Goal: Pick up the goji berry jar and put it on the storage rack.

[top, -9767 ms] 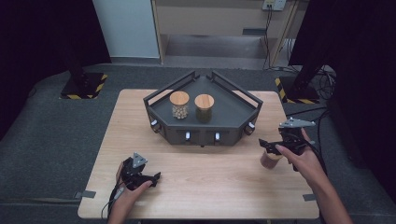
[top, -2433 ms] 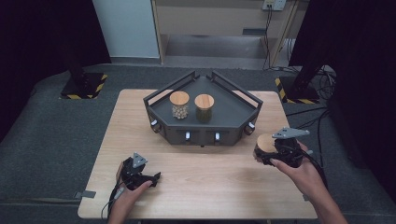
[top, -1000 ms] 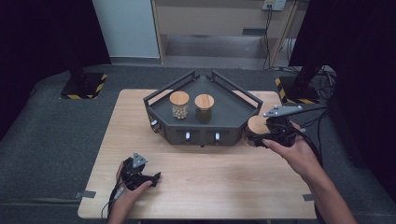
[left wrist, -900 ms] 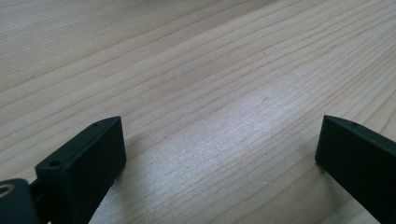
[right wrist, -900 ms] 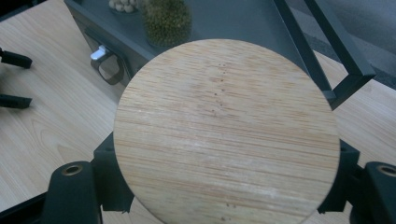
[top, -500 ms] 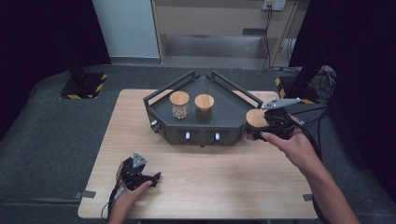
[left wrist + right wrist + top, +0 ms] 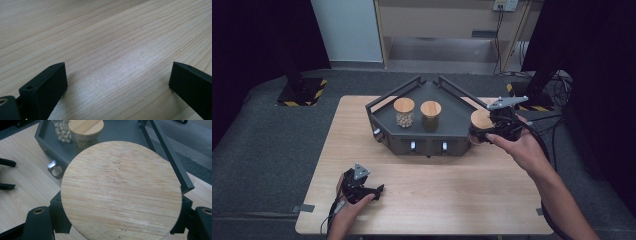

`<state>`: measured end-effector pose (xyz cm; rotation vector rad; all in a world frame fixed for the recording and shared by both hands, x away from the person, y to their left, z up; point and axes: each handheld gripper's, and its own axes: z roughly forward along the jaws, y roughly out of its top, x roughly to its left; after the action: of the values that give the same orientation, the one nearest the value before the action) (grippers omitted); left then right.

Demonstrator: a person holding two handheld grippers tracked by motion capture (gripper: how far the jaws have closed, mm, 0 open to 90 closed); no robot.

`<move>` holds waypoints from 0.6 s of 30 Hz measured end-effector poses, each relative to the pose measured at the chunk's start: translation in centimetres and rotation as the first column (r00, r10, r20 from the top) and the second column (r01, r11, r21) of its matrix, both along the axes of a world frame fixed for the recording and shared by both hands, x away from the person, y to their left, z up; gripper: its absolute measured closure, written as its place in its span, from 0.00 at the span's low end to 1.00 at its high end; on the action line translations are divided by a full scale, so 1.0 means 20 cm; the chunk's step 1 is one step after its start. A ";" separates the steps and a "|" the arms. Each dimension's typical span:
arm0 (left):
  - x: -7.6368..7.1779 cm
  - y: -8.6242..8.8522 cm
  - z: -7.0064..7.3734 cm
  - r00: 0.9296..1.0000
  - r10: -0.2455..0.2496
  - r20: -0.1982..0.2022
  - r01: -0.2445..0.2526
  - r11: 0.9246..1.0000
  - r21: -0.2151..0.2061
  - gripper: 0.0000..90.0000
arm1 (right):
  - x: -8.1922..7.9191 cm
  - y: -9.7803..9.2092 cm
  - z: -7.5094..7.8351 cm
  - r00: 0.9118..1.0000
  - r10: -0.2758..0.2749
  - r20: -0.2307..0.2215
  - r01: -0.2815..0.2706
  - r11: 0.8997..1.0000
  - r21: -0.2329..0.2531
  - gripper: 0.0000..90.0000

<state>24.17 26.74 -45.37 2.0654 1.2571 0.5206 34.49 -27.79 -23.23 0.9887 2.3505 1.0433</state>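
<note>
The wooden counter (image 7: 437, 200) carries a dark angular tray (image 7: 452, 131) toward its far edge, with two wood-lidded jars (image 7: 404, 111) standing side by side inside. The right gripper (image 7: 484, 134) is clenched around a third jar (image 7: 480, 120), held upright at the tray's right end, its round lid (image 7: 121, 191) facing the camera; the open tray floor lies just left of it, past the slanted rail (image 7: 170, 155) it must clear. The left gripper (image 7: 377, 189) rests released near the counter's near left corner, well apart.
</note>
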 end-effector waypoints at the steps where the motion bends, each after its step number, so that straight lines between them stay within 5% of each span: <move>1: 0.00 0.00 0.00 1.000 0.000 0.000 0.000 1.000 0.000 0.01 | 0.00 0.01 0.00 1.000 0.002 0.002 -0.002 1.000 -0.002 0.29; 18: 0.00 0.00 0.00 1.000 0.001 0.001 -0.001 1.000 0.001 0.01 | 0.14 0.10 0.03 1.000 -0.012 -0.007 0.012 1.000 -0.013 0.29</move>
<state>24.16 26.72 -45.37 2.0653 1.2574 0.5219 37.20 -25.85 -22.65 1.0028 2.3512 1.0208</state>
